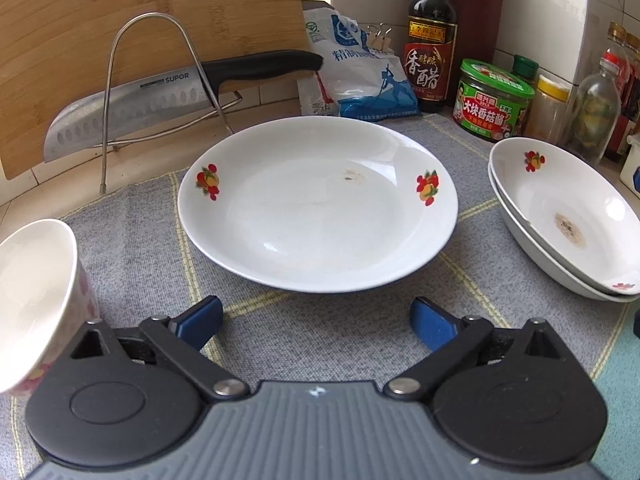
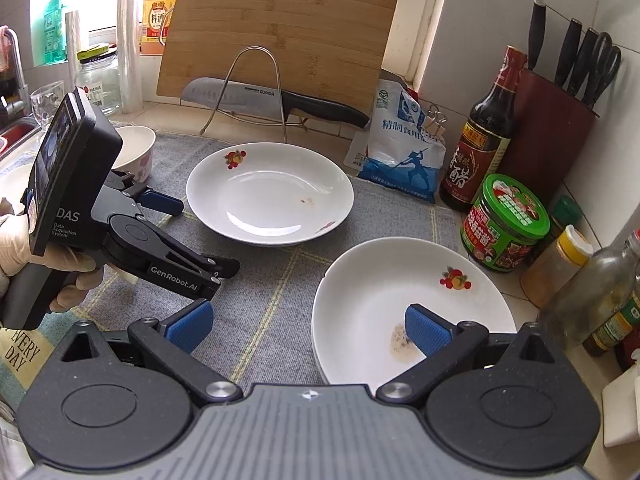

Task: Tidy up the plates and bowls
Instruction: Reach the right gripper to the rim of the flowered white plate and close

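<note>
Left gripper (image 1: 316, 322) fingers apart, plate (image 1: 318, 204) just ahead; right gripper (image 2: 310, 330) fingers apart too; a shallow rim pinch could slip

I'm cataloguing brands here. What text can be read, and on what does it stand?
"SUPOR": steel knife blade.
"香醋": dark glass vinegar bottle.
"DAS", "GenRobot.AI": black left gripper.
"EVERY DAY", first letter partly hidden: cloth at the left edge.
Green-lidded jar, white-blue bag: too blurred to read reliably.
</note>
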The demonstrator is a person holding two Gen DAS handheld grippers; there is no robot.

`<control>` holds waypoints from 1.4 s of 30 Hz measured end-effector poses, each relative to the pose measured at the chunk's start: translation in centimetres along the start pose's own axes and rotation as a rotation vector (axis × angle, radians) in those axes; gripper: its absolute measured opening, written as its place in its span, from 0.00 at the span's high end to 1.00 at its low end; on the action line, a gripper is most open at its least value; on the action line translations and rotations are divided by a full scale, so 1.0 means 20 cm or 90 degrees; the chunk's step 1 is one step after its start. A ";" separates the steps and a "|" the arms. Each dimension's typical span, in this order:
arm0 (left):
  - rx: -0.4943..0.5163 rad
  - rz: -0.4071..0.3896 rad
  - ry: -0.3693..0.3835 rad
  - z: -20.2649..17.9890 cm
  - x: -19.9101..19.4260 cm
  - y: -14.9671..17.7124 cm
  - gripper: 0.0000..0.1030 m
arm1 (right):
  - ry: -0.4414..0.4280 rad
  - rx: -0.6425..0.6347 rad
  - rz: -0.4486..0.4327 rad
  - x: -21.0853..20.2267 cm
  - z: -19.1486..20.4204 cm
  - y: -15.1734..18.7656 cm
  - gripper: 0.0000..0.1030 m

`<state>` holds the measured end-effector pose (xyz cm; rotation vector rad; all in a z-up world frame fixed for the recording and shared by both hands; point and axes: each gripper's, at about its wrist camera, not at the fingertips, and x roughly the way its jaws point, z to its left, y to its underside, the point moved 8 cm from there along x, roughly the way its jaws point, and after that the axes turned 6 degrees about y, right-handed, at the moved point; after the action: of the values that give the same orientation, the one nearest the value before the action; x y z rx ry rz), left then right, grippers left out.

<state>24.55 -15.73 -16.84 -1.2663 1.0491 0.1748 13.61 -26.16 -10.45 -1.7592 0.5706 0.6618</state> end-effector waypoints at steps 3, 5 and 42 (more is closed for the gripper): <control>-0.008 0.003 -0.008 0.01 0.02 -0.02 0.00 | -0.020 -0.026 -0.010 0.06 -0.02 -0.06 0.00; -0.008 0.007 -0.008 0.01 0.03 -0.03 0.00 | -0.036 -0.042 -0.019 0.09 -0.03 -0.10 0.00; 0.001 -0.033 -0.003 0.03 0.05 -0.05 0.00 | -0.353 -0.128 0.131 1.03 0.04 -0.49 0.00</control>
<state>26.10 -16.11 -16.89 -1.2902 1.0110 0.1363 34.97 -23.88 -17.93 -1.6090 0.3070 1.3344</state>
